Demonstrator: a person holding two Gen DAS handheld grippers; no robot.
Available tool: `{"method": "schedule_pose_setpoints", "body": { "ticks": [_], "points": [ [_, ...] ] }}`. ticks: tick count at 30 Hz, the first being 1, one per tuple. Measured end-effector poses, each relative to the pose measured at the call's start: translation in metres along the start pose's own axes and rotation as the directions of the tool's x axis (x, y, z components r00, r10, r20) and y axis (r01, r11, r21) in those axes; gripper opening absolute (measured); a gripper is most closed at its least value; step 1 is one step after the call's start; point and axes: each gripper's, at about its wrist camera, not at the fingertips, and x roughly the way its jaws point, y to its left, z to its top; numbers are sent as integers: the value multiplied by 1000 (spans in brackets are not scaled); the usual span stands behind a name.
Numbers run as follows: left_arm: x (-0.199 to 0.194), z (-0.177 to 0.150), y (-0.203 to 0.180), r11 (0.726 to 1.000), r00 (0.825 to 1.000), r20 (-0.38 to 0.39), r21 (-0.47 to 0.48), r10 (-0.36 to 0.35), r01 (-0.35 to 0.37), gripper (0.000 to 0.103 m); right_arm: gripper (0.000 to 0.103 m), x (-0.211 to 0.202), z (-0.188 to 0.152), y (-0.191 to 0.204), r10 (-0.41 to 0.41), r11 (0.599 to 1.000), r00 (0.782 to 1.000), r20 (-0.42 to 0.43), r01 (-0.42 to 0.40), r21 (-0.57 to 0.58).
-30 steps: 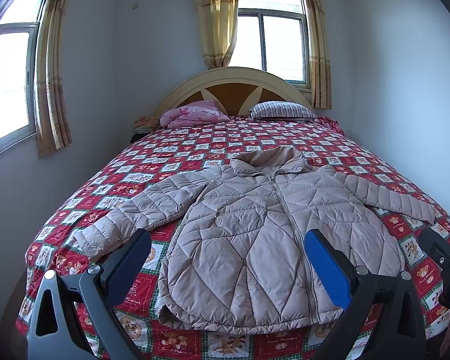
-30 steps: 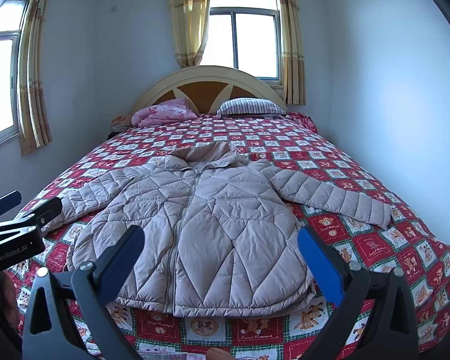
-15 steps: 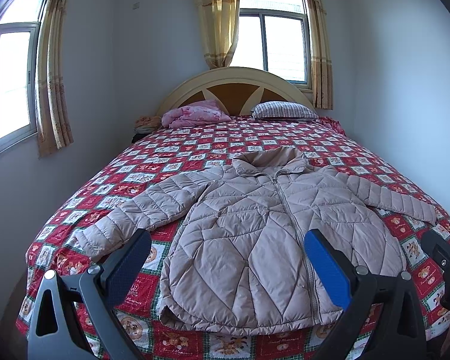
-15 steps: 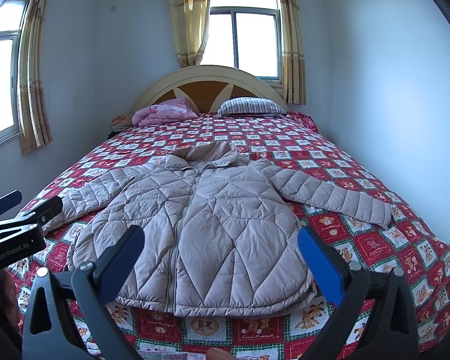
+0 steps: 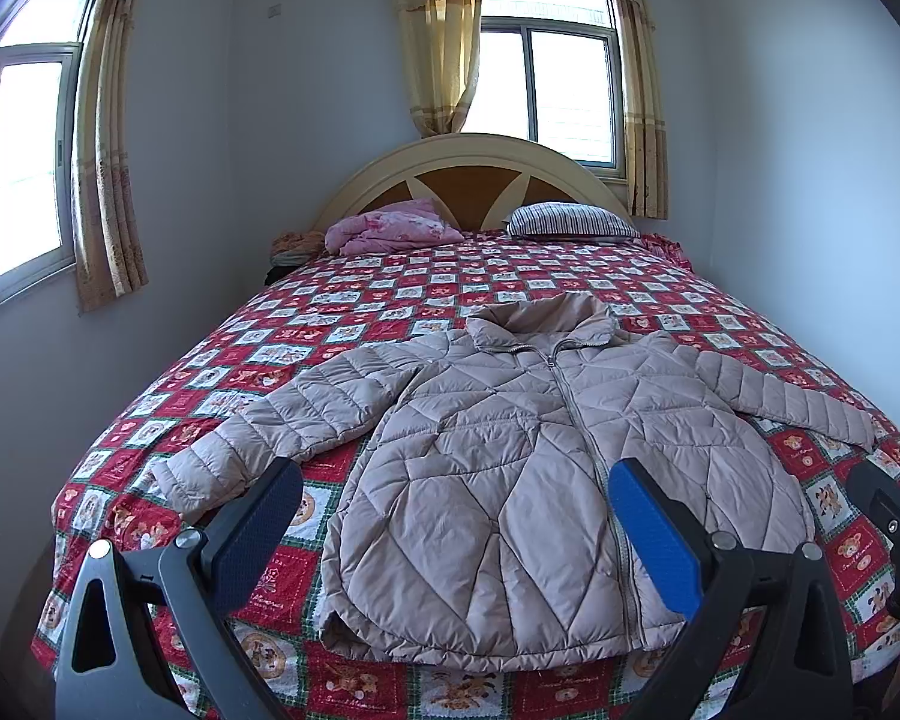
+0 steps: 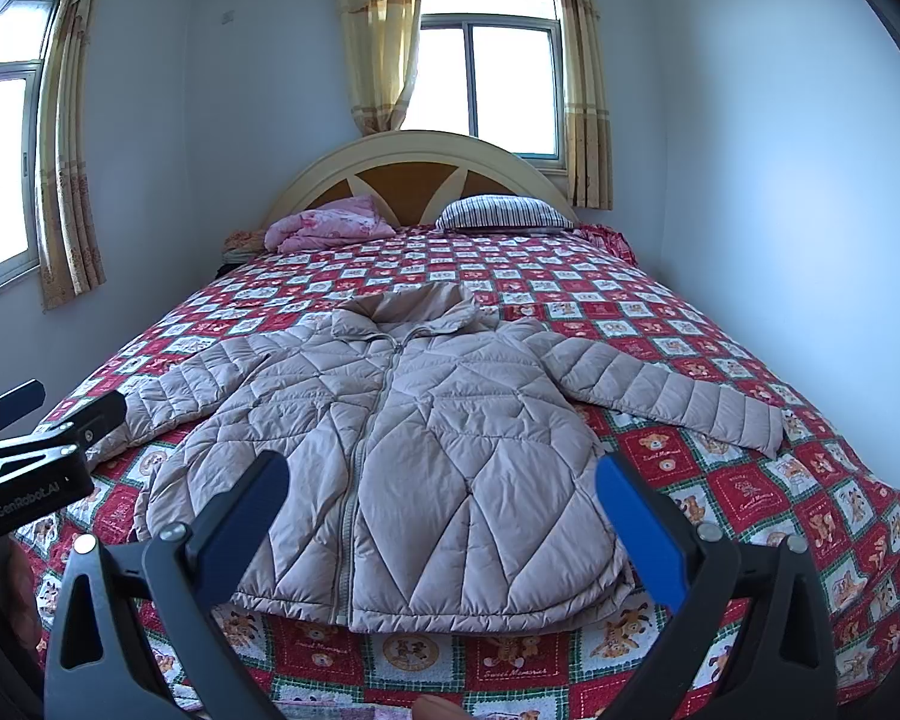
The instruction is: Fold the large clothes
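A wide bed (image 5: pixel 342 324) with a red and white checked cover fills the room, its rounded headboard (image 5: pixel 468 180) under a curtained window (image 5: pixel 546 90). Spread flat on the near half of the bed, front side up and zipped, lies a large beige quilted jacket (image 5: pixel 510 462), collar toward the headboard, hem near the foot edge, both sleeves stretched out to the sides; the right wrist view shows it the same way (image 6: pixel 402 456). At the head end sit a striped pillow (image 5: pixel 570 221) and, beside it to the left, a bunched pink blanket (image 5: pixel 390 231).

The left tongs (image 5: pixel 453 513) hang over the foot of the bed with the two blue-padded fingers wide apart, gripping nothing and clear of the jacket. The right tongs (image 6: pixel 441 507) are likewise spread apart and empty, above the hem. Each tool shows at the edge of the other's view: the right tongs (image 5: pixel 894 516) near the sleeve end on the right, the left tongs (image 6: pixel 36 438) near the other sleeve end
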Motion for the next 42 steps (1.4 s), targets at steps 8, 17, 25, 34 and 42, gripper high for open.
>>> {"method": "schedule_pose_setpoints", "body": {
  "ticks": [8, 17, 25, 34, 42],
  "points": [
    [0, 0, 0, 1000, 1000, -1, 0, 2, -2, 102, 103, 0, 0, 1, 0, 1000, 1000, 0, 0, 0],
    [0, 0, 1, 1000, 1000, 0, -1, 2, -2, 102, 103, 0, 0, 1, 0, 1000, 1000, -1, 0, 1],
    [0, 0, 1, 1000, 1000, 0, -1, 2, -2, 102, 103, 0, 0, 2, 1, 1000, 1000, 0, -1, 1],
    [3, -2, 3, 1000, 1000, -5, -5, 4, -4, 102, 103, 0, 0, 2, 2, 1000, 1000, 0, -2, 1],
    [28, -5, 4, 1000, 1000, -25, -11, 11, -11, 102, 103, 9, -2, -2, 18, 1000, 1000, -3, -18, 25]
  ]
}}
